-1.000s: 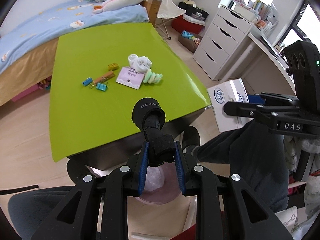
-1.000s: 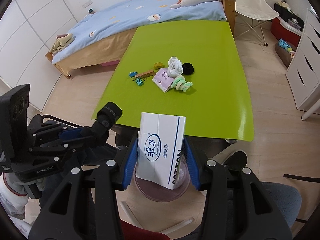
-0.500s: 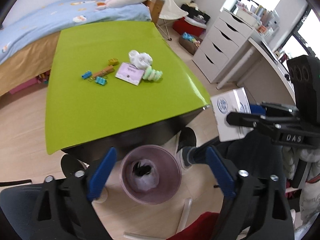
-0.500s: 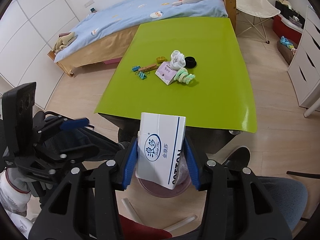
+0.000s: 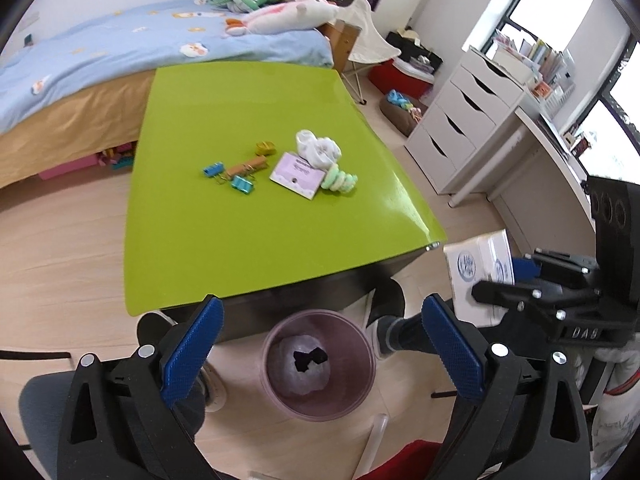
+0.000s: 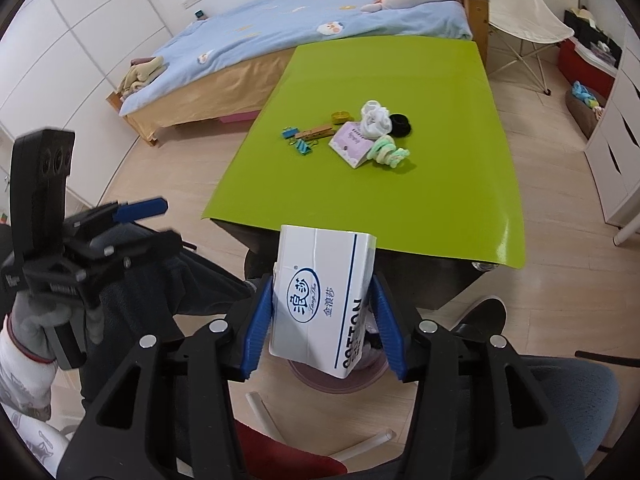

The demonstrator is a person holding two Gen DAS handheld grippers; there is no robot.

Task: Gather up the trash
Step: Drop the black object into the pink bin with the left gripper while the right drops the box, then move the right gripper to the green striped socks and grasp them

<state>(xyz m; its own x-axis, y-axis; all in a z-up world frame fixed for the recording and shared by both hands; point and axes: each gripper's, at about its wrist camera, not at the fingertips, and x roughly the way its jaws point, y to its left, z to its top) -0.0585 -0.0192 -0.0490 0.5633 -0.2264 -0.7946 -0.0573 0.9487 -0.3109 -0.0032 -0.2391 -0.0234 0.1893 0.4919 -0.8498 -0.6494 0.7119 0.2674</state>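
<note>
My left gripper (image 5: 320, 344) is open and empty, held above a pink trash bin (image 5: 318, 364) on the floor; a black object (image 5: 310, 357) lies inside it. My right gripper (image 6: 324, 320) is shut on a white cotton tissue box (image 6: 320, 300) and holds it over the same bin (image 6: 340, 382), mostly hidden behind the box. The box also shows in the left wrist view (image 5: 478, 276). On the green table (image 5: 256, 240) lie binder clips (image 5: 228, 176), a purple card (image 5: 296, 174), a white sock wad (image 5: 318, 148) and a green coil (image 5: 340, 178).
A bed (image 5: 100, 76) stands behind the table. White drawers (image 5: 460, 128) and a desk stand to the right. A black ring (image 6: 400, 124) lies on the table beside the socks. The person's legs and shoes are under the table's near edge.
My left gripper opened and let go of the black sleeve, which fell into the bin. The right gripper still holds the box, about where it was.
</note>
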